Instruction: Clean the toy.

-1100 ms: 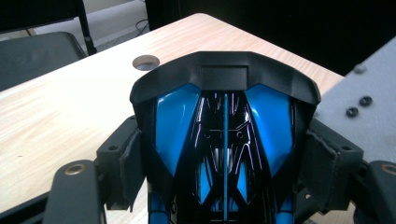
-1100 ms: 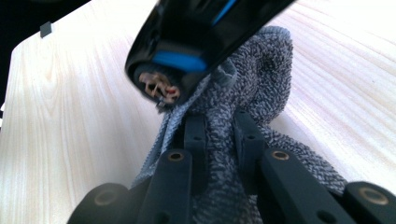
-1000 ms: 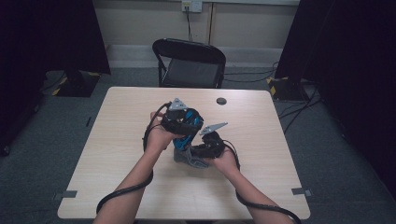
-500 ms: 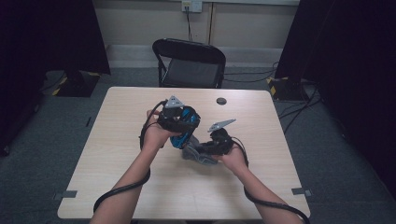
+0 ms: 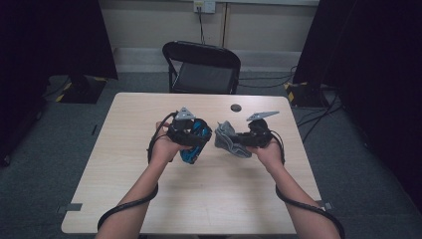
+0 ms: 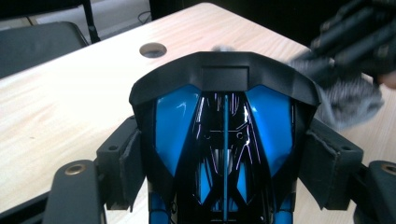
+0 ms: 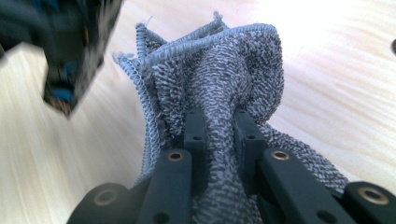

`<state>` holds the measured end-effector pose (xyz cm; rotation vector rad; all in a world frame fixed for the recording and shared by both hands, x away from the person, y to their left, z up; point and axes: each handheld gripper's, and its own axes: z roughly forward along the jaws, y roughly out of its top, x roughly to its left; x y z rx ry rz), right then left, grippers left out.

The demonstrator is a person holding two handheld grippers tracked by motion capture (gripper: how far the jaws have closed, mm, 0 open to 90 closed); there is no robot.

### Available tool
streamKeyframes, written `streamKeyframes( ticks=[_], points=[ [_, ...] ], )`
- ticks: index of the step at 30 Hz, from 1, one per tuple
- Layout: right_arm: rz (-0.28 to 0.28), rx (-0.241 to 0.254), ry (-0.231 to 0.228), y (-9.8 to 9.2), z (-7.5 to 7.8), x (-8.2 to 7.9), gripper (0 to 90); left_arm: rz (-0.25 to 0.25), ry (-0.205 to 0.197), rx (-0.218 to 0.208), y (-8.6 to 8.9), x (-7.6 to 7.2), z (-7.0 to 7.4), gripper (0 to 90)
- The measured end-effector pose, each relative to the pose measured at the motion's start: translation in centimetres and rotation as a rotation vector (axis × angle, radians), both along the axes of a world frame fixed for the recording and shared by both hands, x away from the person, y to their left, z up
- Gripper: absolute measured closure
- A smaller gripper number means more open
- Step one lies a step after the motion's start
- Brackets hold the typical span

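The left gripper (image 5: 195,142) clamps a rigid, glossy blue-and-black shell (image 6: 224,135) by its flanks, while at its 3 o'clock the right gripper (image 5: 239,140) pinches a soft, light cloth (image 7: 224,88) mid-fold.

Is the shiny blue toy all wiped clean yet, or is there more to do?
Both things are picked up: the left gripper clamps the glossy blue-and-black plastic shell, and the right gripper pinches the grey terry cloth. In the high view they are apart, so any wiping looks still ahead.

bare forearms, no sleeves. each hand carries a black gripper: left gripper (image 5: 196,135), right gripper (image 5: 246,139), each topped by a grey three-cornered plate, trailing black cable, brass-ringed screw holes.
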<state>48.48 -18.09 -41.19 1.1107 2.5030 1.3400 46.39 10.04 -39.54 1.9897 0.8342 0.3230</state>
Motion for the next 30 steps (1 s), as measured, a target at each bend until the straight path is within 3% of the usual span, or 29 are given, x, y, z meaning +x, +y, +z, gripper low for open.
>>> streamKeyframes(
  ticks=[6,17,30],
  points=[
    [-0.024,0.023,-0.010,-0.4,0.8,0.4,79.3,-0.018,0.012,0.004,-0.4,-0.3,-0.7,25.4],
    [-0.018,0.034,-0.045,0.9,2.4,0.9,79.3,-0.048,0.024,0.019,-1.6,-0.6,-1.6,25.4],
    [0.021,0.052,-0.035,2.8,2.1,0.7,79.3,-0.075,0.008,0.013,-2.8,-0.9,-0.9,25.4]
  ],
)
